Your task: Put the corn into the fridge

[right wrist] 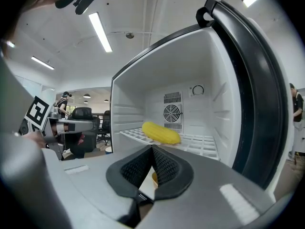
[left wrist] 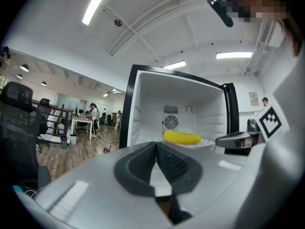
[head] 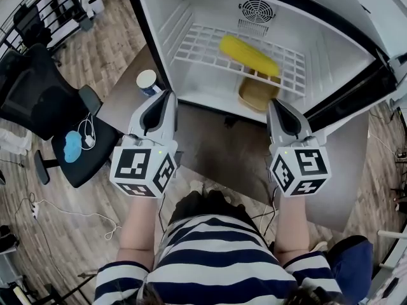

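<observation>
A yellow corn cob [head: 249, 55] lies on the white wire shelf [head: 203, 49] inside the open fridge [head: 159, 18]; it also shows in the left gripper view [left wrist: 181, 137] and the right gripper view [right wrist: 161, 132]. My left gripper [head: 169, 94] and right gripper [head: 272, 103] hover side by side just outside the fridge's front edge, both pointing in. Each is shut with nothing between its tips, as seen at the left gripper [left wrist: 156, 145] and the right gripper [right wrist: 152, 148].
A yellowish bowl [head: 257, 94] sits on the fridge floor under the shelf. A paper cup [head: 147, 82] stands on the grey table [head: 210, 151] left of the fridge. The fridge door [head: 346, 91] stands open at right. A black office chair [head: 57, 116] is at left.
</observation>
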Available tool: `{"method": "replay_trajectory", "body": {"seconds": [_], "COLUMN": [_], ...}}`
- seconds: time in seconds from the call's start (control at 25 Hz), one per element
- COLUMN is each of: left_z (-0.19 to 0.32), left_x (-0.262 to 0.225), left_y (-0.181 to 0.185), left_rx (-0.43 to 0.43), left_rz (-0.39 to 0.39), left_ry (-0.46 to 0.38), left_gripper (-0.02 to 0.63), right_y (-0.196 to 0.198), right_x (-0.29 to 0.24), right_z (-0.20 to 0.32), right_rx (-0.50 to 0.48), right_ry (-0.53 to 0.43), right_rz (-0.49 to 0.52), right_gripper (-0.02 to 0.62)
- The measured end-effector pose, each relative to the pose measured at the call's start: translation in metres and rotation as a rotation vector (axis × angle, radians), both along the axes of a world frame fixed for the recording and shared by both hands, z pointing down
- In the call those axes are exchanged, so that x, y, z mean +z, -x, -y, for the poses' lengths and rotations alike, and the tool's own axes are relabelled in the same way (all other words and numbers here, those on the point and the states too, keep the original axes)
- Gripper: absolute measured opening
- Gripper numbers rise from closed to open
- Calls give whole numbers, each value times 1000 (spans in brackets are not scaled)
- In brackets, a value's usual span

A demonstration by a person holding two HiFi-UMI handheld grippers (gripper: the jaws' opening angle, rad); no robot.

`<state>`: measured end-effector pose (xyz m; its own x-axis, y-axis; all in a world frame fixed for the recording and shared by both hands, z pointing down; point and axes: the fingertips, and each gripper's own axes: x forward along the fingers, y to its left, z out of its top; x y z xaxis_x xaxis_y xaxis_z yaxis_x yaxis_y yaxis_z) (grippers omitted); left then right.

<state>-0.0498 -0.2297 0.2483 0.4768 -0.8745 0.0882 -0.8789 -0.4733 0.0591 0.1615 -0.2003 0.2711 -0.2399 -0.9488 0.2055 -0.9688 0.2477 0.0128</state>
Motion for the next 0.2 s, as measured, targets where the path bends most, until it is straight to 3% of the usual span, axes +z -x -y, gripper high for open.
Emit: {"method": "replay_trajectory", "body": {"seconds": [0.2], "left_z": [-3], "left_x": [0], "left_y": [1], "left_rx": [9], "left_rz": [4], "left_ry": [3], "left_gripper": [0], "right_y": [3], "right_x": [2], "right_z": [-3], "right_rx": [-8], "right_ry": [10], "right_rz": [-8], "right_gripper": [-3]}}
